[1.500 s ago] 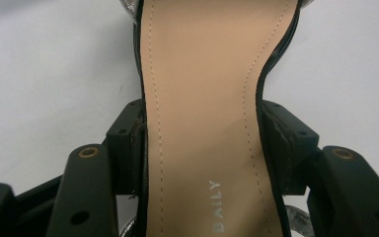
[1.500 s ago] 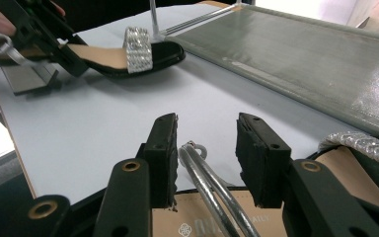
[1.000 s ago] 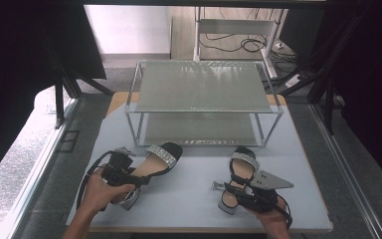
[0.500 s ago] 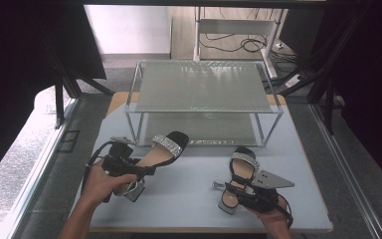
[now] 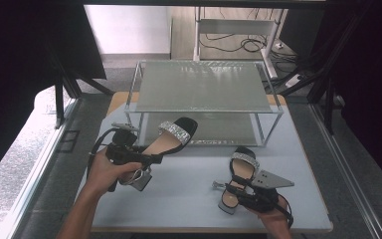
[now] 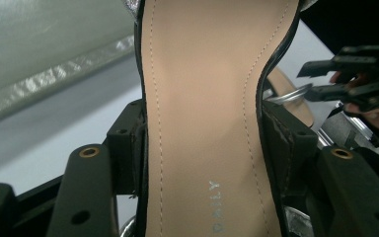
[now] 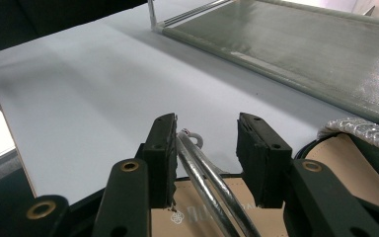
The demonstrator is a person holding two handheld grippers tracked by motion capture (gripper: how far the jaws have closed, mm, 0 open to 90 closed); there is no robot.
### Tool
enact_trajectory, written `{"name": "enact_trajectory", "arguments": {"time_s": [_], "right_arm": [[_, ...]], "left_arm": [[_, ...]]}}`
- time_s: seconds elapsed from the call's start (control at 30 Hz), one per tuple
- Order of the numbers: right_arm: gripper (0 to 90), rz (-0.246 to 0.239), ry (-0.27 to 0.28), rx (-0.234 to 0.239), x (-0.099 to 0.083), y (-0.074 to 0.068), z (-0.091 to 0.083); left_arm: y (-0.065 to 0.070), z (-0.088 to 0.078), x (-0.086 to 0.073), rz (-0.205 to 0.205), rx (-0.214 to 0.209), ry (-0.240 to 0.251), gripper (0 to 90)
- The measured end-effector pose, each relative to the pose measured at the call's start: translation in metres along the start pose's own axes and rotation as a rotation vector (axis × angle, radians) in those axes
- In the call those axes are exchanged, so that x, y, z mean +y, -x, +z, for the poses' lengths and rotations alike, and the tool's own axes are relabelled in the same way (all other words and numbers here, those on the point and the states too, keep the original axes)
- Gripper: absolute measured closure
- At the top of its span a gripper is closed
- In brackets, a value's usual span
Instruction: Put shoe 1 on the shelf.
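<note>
Two black block-heel sandals with glittery silver toe straps. My left gripper (image 5: 149, 158) is shut across the sole of the left sandal (image 5: 173, 135), held off the table with its toe toward the rack; in the left gripper view the tan insole (image 6: 202, 108) sits clamped between both pads. The right sandal (image 5: 242, 167) lies on the table. My right gripper (image 5: 233, 191) is at its heel end. In the right gripper view its jaws (image 7: 205, 143) stand open around the thin silver ankle strap (image 7: 197, 163), which rests against the left pad only.
A two-tier metal rack (image 5: 204, 84) with mesh shelves stands at the back of the white table (image 5: 189, 199). Its lower shelf (image 7: 301, 44) lies just beyond the right sandal. Dark frame posts and cables flank the table.
My left hand has lifted its sandal off the table and carried it up toward the rack. The right hand and its sandal have stayed put.
</note>
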State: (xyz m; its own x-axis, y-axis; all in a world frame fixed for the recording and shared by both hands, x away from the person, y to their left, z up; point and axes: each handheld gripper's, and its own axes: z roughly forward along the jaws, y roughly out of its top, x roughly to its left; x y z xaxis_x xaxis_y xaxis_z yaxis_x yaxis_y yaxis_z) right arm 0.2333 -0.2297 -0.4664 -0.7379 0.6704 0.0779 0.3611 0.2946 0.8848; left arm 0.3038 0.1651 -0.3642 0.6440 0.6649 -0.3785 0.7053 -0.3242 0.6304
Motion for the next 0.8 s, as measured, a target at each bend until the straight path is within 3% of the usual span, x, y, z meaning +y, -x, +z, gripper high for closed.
{"name": "enact_trajectory", "arguments": {"time_s": [0.27,0.4,0.8], "right_arm": [[58.8,0.002,-0.006,0.001,-0.001,0.001,0.002],[58.5,0.004,-0.005,-0.001,-0.001,0.002,0.001],[57.9,-0.002,-0.022,0.006,-0.002,0.001,0.003]], "left_arm": [[0.010,-0.005,0.021,0.023,-0.020,0.020,42.3],[0.014,-0.008,0.032,0.023,-0.058,0.040,42.3],[0.023,-0.017,0.070,0.018,-0.095,0.073,42.3]]}}
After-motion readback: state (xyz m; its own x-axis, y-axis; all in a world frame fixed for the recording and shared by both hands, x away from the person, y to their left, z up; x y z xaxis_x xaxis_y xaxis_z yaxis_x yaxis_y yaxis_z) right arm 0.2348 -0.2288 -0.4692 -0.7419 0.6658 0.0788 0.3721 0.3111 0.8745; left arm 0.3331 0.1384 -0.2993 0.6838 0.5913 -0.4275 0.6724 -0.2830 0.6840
